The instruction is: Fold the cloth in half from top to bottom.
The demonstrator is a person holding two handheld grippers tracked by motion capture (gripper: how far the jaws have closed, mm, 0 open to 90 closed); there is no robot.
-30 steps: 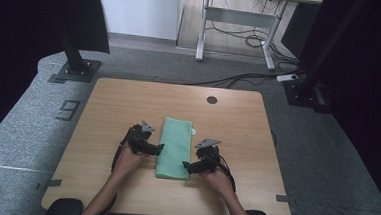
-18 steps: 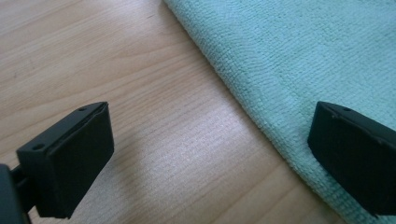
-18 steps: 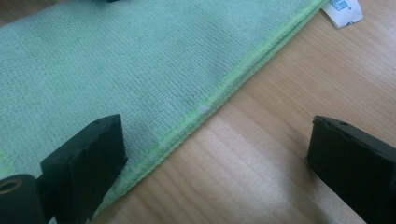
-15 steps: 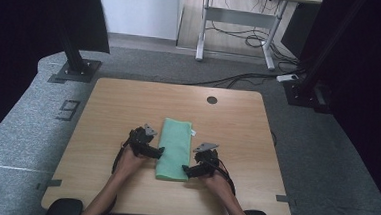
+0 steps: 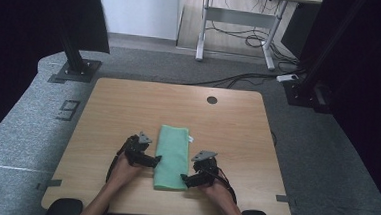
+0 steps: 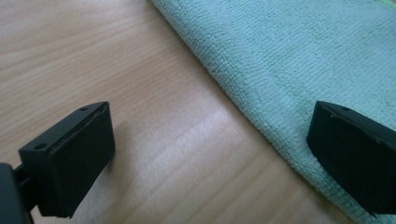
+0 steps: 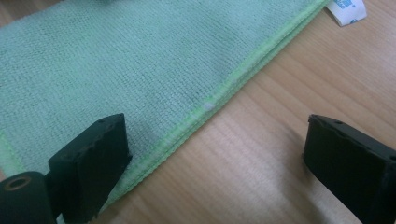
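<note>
Both grippers sit low at the near end of the table, jaws spread wide, nothing clamped. Wooden table (image 5: 128, 108) is the biggest thing, light grain, round cable hole (image 5: 212, 100) at about 1 o'clock from the table centre. Folded green towel (image 5: 172, 156) lies flat as a long strip running 12 to 6 o'clock, sitting toward 6 o'clock of the table centre, between the two hands. Left gripper (image 5: 156, 159) is at 9 o'clock of the towel, tips at its left long edge; in the left gripper view one jaw stands over bare wood and the other over the cloth, so the folded edge runs between them. Contact with the cloth there is hard to call, possibly just above it. Right gripper (image 5: 186, 178) is at 4 o'clock of the towel centre, at the right long edge near the near corner; the right gripper view has one jaw over the towel and the other over wood, with the stacked hemmed edge (image 7: 224, 86) crossing between them, several layers visible. Left hand (image 5: 122, 168) and right hand (image 5: 213, 186) come in from 6 o'clock. Grey three-cornered plates top each gripper, left one (image 5: 143, 137), right one (image 5: 204, 155). Small white tag (image 7: 346, 9) pokes out at the towel's far right corner, at 1 o'clock of the cloth, lying on the wood.
</note>
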